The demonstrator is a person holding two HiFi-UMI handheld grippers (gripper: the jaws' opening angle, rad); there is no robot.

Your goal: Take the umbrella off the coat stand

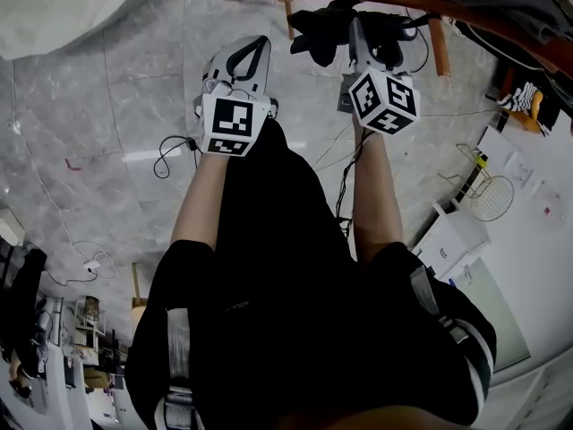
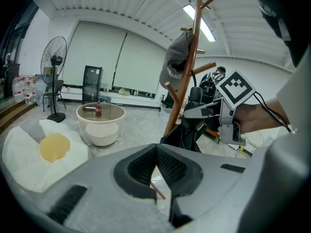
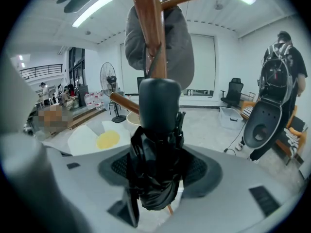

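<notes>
Umbrella beside coat stand, clenched in right tongs; left tongs closed, empty.

Likely office lounge, office chair, floor fan

Two grippers: left gripper, right gripper. One black folded umbrella, one brown wooden coat stand, one grey fabric cap, one black pedestal fan.
</notes>
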